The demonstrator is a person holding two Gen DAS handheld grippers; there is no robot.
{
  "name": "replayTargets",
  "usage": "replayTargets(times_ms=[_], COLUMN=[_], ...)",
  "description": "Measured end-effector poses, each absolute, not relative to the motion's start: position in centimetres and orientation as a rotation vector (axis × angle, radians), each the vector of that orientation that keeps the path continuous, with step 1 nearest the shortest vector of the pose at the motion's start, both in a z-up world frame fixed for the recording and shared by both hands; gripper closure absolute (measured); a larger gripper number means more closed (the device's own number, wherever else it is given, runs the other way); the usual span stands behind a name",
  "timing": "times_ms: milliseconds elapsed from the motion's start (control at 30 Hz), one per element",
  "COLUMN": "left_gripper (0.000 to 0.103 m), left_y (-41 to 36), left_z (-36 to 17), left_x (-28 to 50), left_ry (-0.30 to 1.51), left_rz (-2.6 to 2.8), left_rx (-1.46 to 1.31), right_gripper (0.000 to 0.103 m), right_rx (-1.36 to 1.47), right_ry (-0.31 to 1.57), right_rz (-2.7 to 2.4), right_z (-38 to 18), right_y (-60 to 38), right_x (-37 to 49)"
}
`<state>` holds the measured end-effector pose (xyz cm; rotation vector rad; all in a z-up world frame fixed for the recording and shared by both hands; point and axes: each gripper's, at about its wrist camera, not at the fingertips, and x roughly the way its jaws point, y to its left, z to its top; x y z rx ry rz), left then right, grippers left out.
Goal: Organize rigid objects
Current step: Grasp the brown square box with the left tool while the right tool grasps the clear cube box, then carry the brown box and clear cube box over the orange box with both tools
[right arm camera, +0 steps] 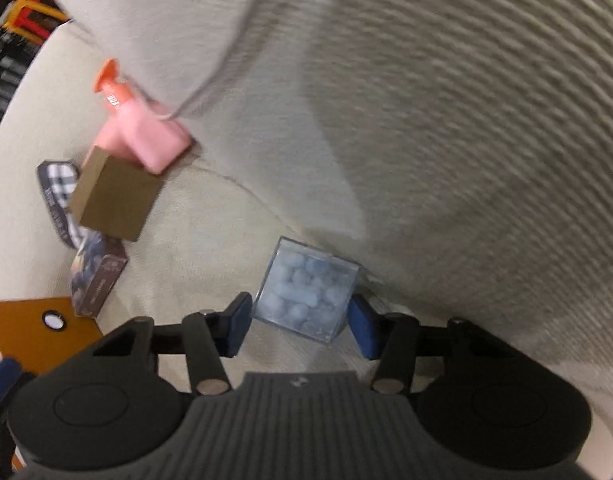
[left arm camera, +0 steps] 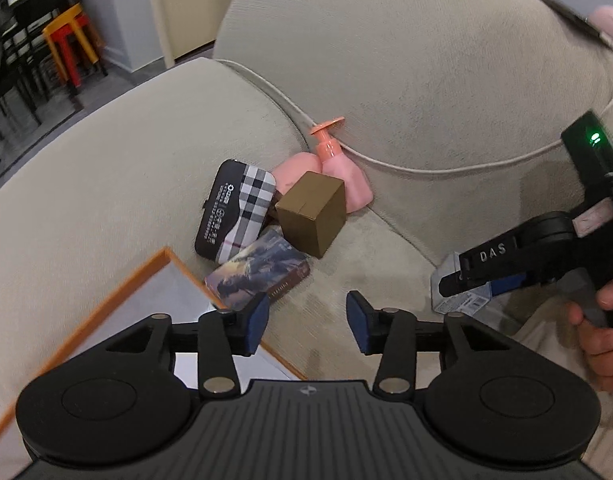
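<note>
**A:** Where does the clear cube (right arm camera: 306,292) sit against the right claw (right arm camera: 300,322)?

**B:** On the sofa seat (right arm camera: 210,248), right between its two blue pads. The left pad looks close to the cube's near-left face and the right pad beside its right edge, but the blur hides whether either presses, so the claw reads as spread around the cube, not yet clamped on it. The cube is turned corner-on to the pads.

**A:** How would it handle?

**B:** Likely light. It is a hard transparent box filled with pale blue puffs, so stiff walls, smooth and probably slippery. The pads should meet two opposite flat faces low down, not the corners, or it could twist out. A hard squeeze might crack thin plastic.

**A:** And the left claw (left arm camera: 308,322)?

**B:** Released, nothing between its pads, over the seat. Ahead of it and to its left lie the picture box (left arm camera: 258,270), the plaid case (left arm camera: 234,210) and the brown carton (left arm camera: 312,212), touching one another, with the pink pump bottle (left arm camera: 338,176) behind them against the cushion (left arm camera: 406,60). The orange-rimmed tray (left arm camera: 106,304) is under its left pad.

**A:** The carton?

**B:** Cardboard, probably light, crushable; take its flat sides.
</note>
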<state>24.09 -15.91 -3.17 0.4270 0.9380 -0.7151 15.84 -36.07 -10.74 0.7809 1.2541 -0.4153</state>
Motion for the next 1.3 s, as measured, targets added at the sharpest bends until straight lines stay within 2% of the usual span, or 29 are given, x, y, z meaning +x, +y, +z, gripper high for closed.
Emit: replayTargets(times_ms=[133,333,433,667,900,933,1033,1300], left_gripper=[0.042,0.037,0.033,0.033,0.037,0.04,0.044,0.051], left_y=[-16.8,-19.6,-21.1,-24.1,-25.6,-25.8,-26.3,-25.4], left_z=[-3.9,-4.5,-5.4,-8.4,-10.2,-10.5,-11.1,-9.8], left_x=[25.7,27.8,29.4,33.1,34.5,34.7,34.7,32.7], left_ry=[0.913,0.844,0.846,0.956,1.025,1.037,1.074,1.051], left_rz=[-0.731,-0.855,-0.9,-0.962,-0.968,-0.956,-0.931,-0.87], left_rx=[0.457,0.601,0.621,0.68,0.67,0.666,0.651,0.601], right_gripper=[0.051,0.053,0.054,0.051,0.051,0.051,0.051,0.053], right_rx=[0.687,0.496,0.555,0.599,0.613,0.612,0.605,0.574], right_ry=[1.203,1.066,1.076,1.021,1.003,1.003,1.003,0.99], right_rz=[-0.25,-0.172,-0.188,-0.219,-0.214,-0.215,-0.211,-0.199], right_z=[-10.1,-9.7,-11.0,-11.2,-11.2,-11.2,-11.2,-11.2], right_y=[-34.3,-32.5,-33.2,-34.0,-34.2,-34.1,-33.9,-33.5], right_x=[17.6,20.3,20.4,20.6,20.1,20.1,20.2,20.2])
